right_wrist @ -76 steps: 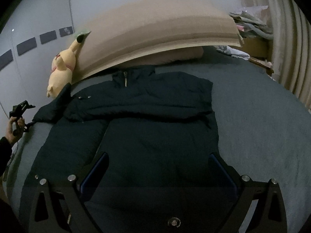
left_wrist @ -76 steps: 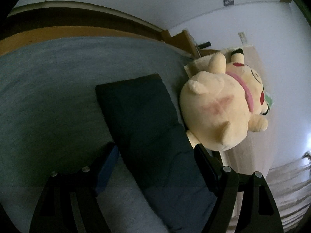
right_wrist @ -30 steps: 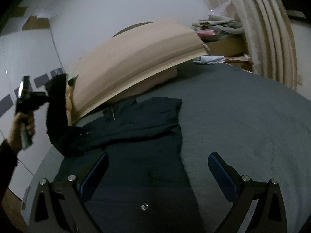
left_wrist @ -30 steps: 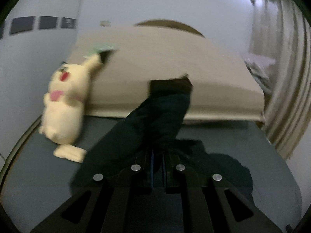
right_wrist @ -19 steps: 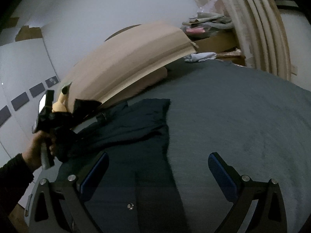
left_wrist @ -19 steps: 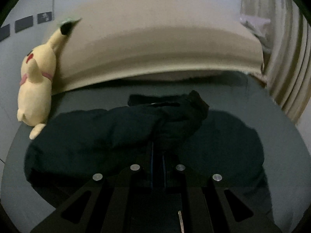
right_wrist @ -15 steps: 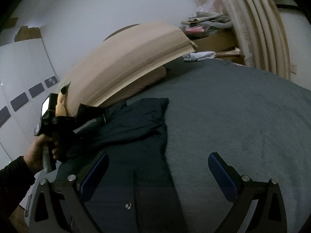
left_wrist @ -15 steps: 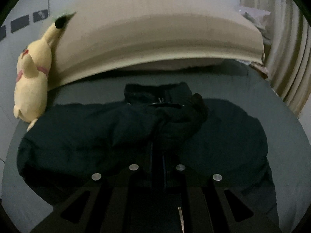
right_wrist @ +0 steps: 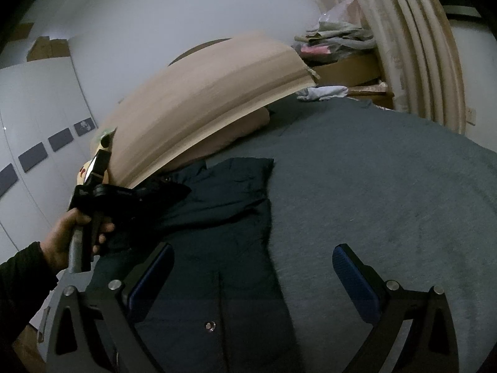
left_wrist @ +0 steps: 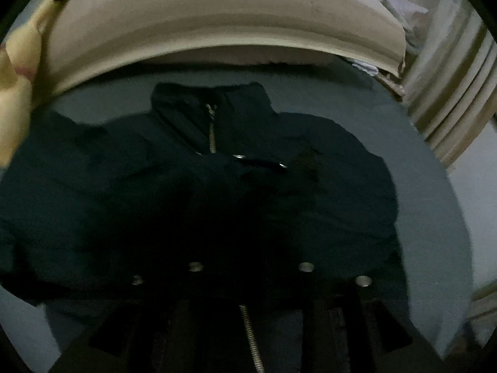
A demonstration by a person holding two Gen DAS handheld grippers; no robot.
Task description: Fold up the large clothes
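A dark navy zip-up jacket [left_wrist: 326, 186] lies face up on the bed, its collar towards the headboard. One sleeve [left_wrist: 236, 180] is folded across its chest. My left gripper [left_wrist: 250, 230] points down over that sleeve with its jaws opening; the dark cuff lies between and in front of them, and the pads look clear of it. In the right wrist view a hand [right_wrist: 71, 236] holds the left gripper [right_wrist: 174, 192] low over the jacket [right_wrist: 223, 223]. My right gripper [right_wrist: 252, 248] stands open and empty above the jacket's lower right edge.
The bed cover [right_wrist: 388, 202] is grey-blue, with a wide bare stretch to the right of the jacket. A beige headboard [right_wrist: 202, 99] stands at the far end, with a yellow plush toy [left_wrist: 15, 93] at its left. Curtains [right_wrist: 403, 46] and piled clothes [right_wrist: 335, 40] are at the right.
The left gripper carried the sleeve down from the air onto the jacket's chest, tilted downward, and its jaws have parted. The right gripper has stayed where it was.
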